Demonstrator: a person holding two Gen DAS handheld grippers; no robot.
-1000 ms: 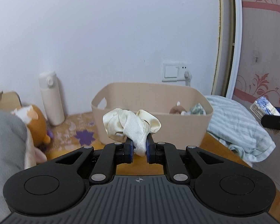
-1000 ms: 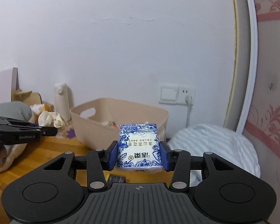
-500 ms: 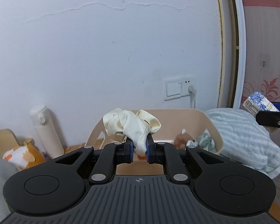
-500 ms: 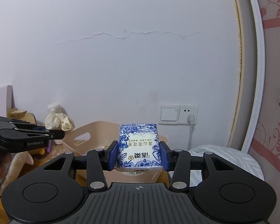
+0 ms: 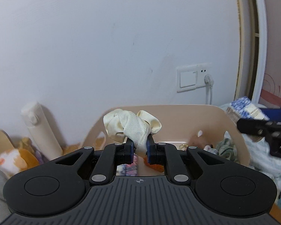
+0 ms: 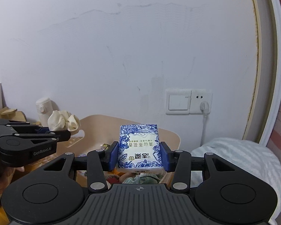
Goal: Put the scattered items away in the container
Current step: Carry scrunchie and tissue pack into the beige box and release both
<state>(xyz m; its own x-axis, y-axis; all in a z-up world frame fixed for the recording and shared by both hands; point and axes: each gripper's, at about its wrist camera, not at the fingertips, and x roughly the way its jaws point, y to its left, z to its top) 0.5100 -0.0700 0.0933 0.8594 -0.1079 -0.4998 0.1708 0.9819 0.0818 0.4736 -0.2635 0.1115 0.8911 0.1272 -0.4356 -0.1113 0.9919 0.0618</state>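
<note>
My left gripper [image 5: 140, 148] is shut on a cream satin scrunchie [image 5: 131, 126] and holds it over the near rim of the beige plastic bin [image 5: 228, 127]. My right gripper [image 6: 139, 156] is shut on a blue-and-white tissue pack [image 6: 139, 146] and holds it above the bin [image 6: 170, 136]. The left gripper also shows in the right wrist view [image 6: 52, 134], with the scrunchie [image 6: 63, 121] at the bin's left end. The tissue pack also shows at the right edge of the left wrist view [image 5: 243, 109]. Inside the bin lie a small brown plush [image 5: 198, 141] and a greenish cloth [image 5: 225, 147].
A white thermos [image 5: 41, 129] stands left of the bin against the wall. An orange-and-white plush [image 5: 13, 160] lies further left. A striped light-green blanket [image 6: 239, 161] is heaped right of the bin. A wall switch and plugged-in socket [image 6: 189, 103] sit behind.
Both grippers have moved forward over the bin, which now fills more of both views. Both still hold their items.
</note>
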